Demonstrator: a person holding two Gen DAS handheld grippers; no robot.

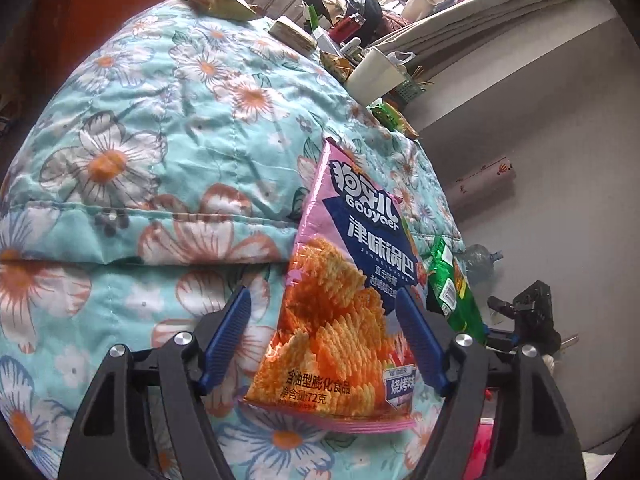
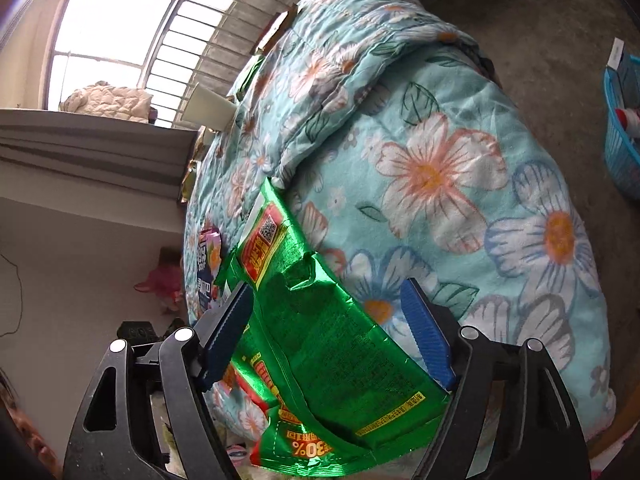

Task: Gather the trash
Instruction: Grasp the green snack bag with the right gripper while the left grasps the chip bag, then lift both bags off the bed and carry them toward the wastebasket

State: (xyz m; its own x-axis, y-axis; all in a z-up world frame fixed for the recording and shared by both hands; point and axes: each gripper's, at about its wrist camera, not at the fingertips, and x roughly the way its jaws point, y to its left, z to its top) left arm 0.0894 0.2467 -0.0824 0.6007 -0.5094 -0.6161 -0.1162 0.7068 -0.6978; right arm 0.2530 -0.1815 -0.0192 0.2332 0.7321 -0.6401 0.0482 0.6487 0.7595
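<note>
I'm working in a lived-in home: a floral quilt (image 1: pixel 168 152) covers the furniture, a barred window (image 2: pixel 132 36) lets in daylight, and a blue basket (image 2: pixel 622 140) sits on the floor.

chip bag (image 1: pixel 344 276) on quilt (image 1: pixel 160 160) | foil wrapper (image 2: pixel 316 332) just beside | cup (image 1: pixel 374 74) behind

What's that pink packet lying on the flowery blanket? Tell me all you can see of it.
The pink packet is a glossy plastic snack bag with a dark blue label, white Chinese lettering, "GOUyaer" and a picture of ridged orange crisps. It looks flat and lies face up on the blanket, between the left gripper's blue fingers, which do not press on it. A green wrapper lies beside it.
</note>
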